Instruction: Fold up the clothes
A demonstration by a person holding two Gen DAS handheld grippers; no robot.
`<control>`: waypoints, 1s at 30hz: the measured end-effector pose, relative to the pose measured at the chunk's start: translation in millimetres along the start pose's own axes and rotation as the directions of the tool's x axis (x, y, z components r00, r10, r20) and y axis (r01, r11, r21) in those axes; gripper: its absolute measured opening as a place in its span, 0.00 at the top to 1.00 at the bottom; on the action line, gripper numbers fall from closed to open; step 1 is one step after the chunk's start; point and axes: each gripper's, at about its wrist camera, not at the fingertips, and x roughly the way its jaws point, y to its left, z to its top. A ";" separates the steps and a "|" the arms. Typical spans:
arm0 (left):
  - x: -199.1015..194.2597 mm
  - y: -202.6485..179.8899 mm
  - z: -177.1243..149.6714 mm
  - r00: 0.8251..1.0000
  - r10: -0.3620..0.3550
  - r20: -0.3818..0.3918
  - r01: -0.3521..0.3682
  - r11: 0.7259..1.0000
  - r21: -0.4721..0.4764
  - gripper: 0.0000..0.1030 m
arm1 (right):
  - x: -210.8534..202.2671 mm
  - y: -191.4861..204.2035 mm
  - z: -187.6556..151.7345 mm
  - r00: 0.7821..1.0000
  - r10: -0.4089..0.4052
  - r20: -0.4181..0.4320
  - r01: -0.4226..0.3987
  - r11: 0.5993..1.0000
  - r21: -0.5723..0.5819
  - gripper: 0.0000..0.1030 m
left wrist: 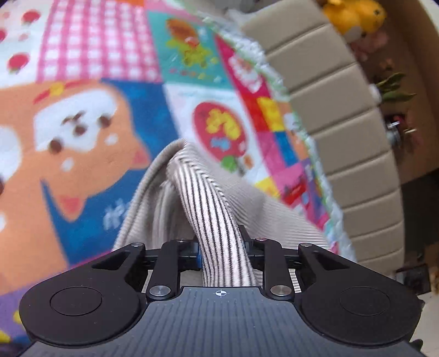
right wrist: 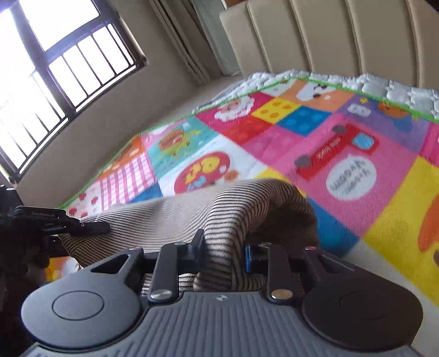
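A beige garment with thin dark stripes (left wrist: 208, 192) hangs lifted over a colourful cartoon blanket (left wrist: 82, 123). My left gripper (left wrist: 222, 247) is shut on a bunched fold of it, and the cloth hides the fingertips. My right gripper (right wrist: 223, 247) is shut on another fold of the same striped garment (right wrist: 170, 217), which drapes between the two grippers above the blanket (right wrist: 343, 142). The left gripper also shows in the right wrist view (right wrist: 90, 228) at the far left, pinching the cloth's other edge.
A beige padded headboard (left wrist: 343, 115) runs along the blanket's far edge and shows in the right wrist view (right wrist: 343, 35) too. A yellow plush toy (left wrist: 354, 16) sits beyond it. A barred window (right wrist: 55, 68) is at the left.
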 end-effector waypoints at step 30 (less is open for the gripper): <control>31.9 -22.1 -11.9 0.999 0.037 0.035 -0.039 0.996 0.082 0.78 | 20.9 -37.4 -13.1 0.997 -0.068 0.038 0.065 0.994 0.082 0.15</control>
